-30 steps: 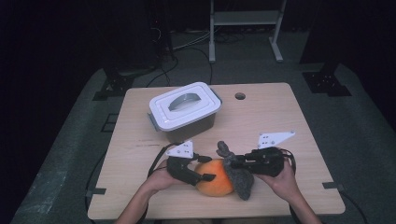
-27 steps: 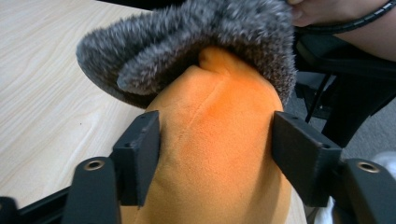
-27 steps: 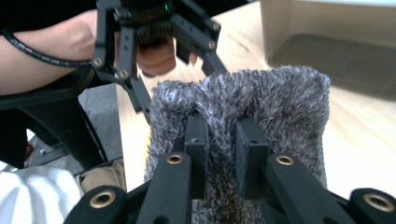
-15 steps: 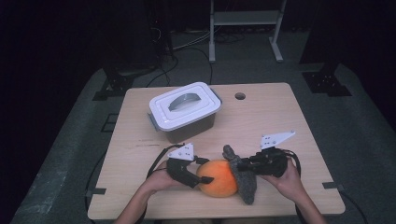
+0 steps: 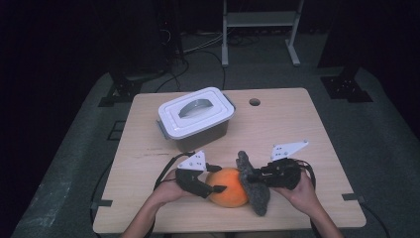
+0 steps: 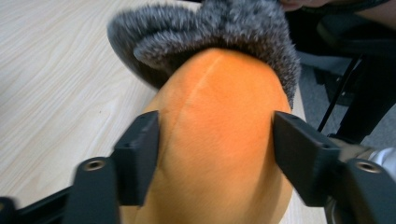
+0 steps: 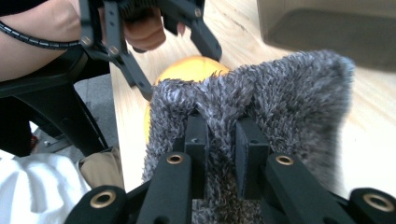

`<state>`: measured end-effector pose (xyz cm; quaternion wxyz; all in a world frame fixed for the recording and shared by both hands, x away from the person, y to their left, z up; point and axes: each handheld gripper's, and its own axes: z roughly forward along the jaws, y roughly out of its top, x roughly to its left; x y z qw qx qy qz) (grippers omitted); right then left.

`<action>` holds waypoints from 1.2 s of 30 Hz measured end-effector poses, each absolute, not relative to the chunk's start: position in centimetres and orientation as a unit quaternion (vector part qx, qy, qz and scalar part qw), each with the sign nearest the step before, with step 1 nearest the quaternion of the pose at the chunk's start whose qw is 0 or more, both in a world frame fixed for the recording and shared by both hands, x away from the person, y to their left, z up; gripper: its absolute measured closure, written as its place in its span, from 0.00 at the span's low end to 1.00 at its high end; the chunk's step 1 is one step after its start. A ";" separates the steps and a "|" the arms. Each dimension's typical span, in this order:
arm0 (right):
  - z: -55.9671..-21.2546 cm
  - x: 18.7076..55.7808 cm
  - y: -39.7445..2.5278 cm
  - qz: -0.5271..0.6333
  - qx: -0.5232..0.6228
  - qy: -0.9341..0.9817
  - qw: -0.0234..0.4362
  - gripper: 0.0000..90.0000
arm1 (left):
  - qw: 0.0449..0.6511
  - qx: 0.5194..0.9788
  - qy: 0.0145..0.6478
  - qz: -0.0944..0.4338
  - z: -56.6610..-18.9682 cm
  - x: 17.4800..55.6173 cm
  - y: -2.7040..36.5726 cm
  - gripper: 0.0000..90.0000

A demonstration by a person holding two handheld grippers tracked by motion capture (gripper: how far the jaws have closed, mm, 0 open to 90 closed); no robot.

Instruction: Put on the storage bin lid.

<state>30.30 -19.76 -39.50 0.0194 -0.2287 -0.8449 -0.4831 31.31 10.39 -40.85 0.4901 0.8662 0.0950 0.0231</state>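
Left gripper view: orange plush (image 6: 217, 135) between fingers (image 6: 137, 161)

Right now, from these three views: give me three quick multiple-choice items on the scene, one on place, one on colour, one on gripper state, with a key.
1. Where does the grey plastic box with the white handled lid stand?
A. On the floor
B. On the wooden table, beyond the orange toy
C. Under the right gripper

2. What colour is the round plush body between the left gripper's jaws?
A. Orange
B. Green
C. Blue

3. What is the right gripper doing?
A. Open, away from everything
B. Holding the lid handle
C. Pinching the grey furry fabric

Key: 1 B, the high view shows the box on the table, farther from the person than the toy. 2 A, the left gripper view shows orange plush between its jaws. 3 C, the right gripper view shows both jaws pressed into a fold of grey fur.
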 end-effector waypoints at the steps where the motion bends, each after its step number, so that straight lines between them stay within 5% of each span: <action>1: -39.6 30.3 -20.0 -0.480 -0.230 -0.846 0.019 0.85 | 0.487 0.867 0.104 0.026 -40.9 31.4 10.4 0.25; 6: -39.9 30.5 -20.8 -0.476 -0.240 -0.846 0.016 0.85 | 0.476 0.871 0.117 0.005 -41.7 31.8 10.5 0.18; 14: -40.2 31.0 -21.9 -0.467 -0.258 -0.845 0.017 0.85 | 0.491 0.867 0.083 -0.019 -41.3 31.6 11.3 0.35; 18: -40.3 31.0 -22.0 -0.465 -0.254 -0.848 0.021 0.85 | 0.481 0.868 0.120 -0.022 -41.9 32.2 11.2 0.19; 21: -40.5 31.1 -22.1 -0.469 -0.256 -0.845 0.032 0.85 | 0.482 0.866 0.128 -0.046 -42.6 32.4 10.9 0.16; 27: -40.0 30.8 -21.9 -0.472 -0.253 -0.844 0.027 0.86 | 0.477 0.873 0.101 -0.031 -41.9 32.0 11.1 0.43; 36: -38.5 30.0 -19.9 -0.488 -0.221 -0.844 0.002 0.87 | 0.488 0.869 0.079 0.013 -39.5 31.2 11.6 0.49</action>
